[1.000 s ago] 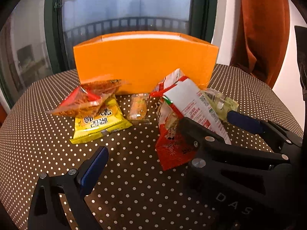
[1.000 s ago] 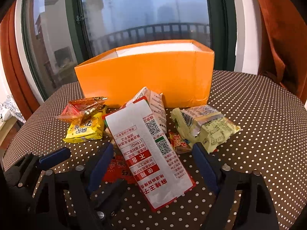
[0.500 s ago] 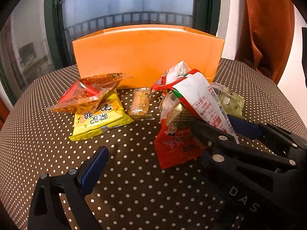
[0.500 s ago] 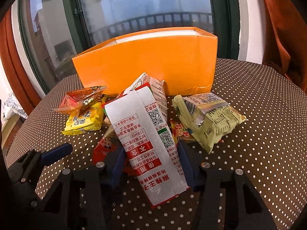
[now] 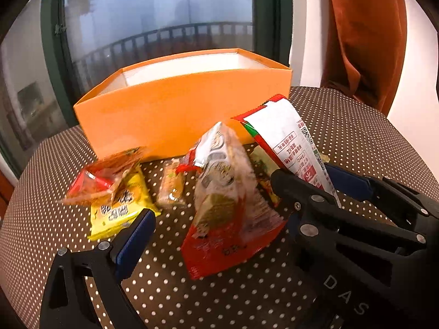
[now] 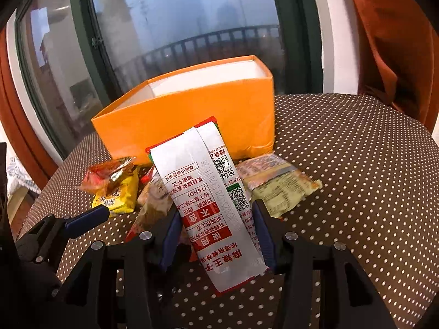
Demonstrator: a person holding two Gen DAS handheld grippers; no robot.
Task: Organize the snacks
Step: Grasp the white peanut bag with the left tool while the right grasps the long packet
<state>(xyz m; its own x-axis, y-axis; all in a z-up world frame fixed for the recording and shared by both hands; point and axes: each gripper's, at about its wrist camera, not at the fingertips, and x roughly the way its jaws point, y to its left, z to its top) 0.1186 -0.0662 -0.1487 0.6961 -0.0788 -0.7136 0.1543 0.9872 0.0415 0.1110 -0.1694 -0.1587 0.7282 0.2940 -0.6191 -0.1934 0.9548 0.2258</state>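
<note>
Currently I find the snacks grouped on the dotted tablecloth (image 6: 356, 164) in front of the open orange box (image 6: 192, 115), which stands at the far side by the window (image 6: 178, 13).

Working from the left in the right wrist view: the tip of my left gripper (image 6: 87, 216) enters at the lower left. Its second finger lies outside both views, so I cannot tell how its jaws stand. Beyond it, a clear orange-red packet (image 6: 107, 172) rests on top of a yellow packet (image 6: 120, 194). Next, a red-edged pouch (image 6: 153, 200) leans upright, blurred in the left wrist view. A small bar in clear wrap (image 5: 171, 186) lies between the yellow packet and the pouch.

At centre, my right gripper (image 6: 216, 230) has just been closing and is now clenched on the white-backed red snack bag (image 6: 208, 192), one blue pad (image 6: 171, 235) against each side. The bag stands tilted, printed back toward the camera, its top edge in front of the box wall.

To the right, a pale green packet (image 6: 277, 186) lies flat just beside the bag, near the box corner.
</note>
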